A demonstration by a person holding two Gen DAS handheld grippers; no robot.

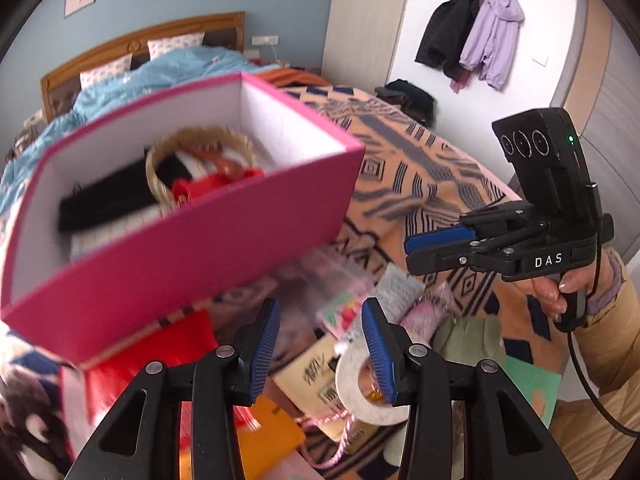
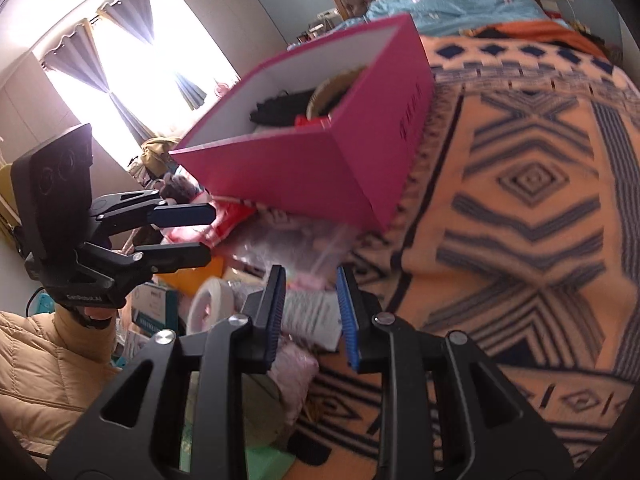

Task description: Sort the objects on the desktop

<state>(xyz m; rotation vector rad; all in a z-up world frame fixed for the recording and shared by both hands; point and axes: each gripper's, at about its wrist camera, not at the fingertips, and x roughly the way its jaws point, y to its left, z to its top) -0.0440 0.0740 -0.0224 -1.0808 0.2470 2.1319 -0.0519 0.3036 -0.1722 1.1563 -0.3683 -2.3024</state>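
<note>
Orange patterned blanket [image 2: 520,208] bears a pink box [image 1: 192,248]; left tool [image 1: 320,344] and right tool [image 2: 310,312] gape, empty.

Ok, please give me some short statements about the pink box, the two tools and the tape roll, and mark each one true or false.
1. The pink box holds a woven basket. True.
2. The left tool is shut on the tape roll. False: it is open and holds nothing.
3. The right tool is open and empty. True.
4. The pink box has its lid on. False: it is open at the top.
5. The tape roll lies inside the box. False: it lies outside, among the clutter below the box.
</note>
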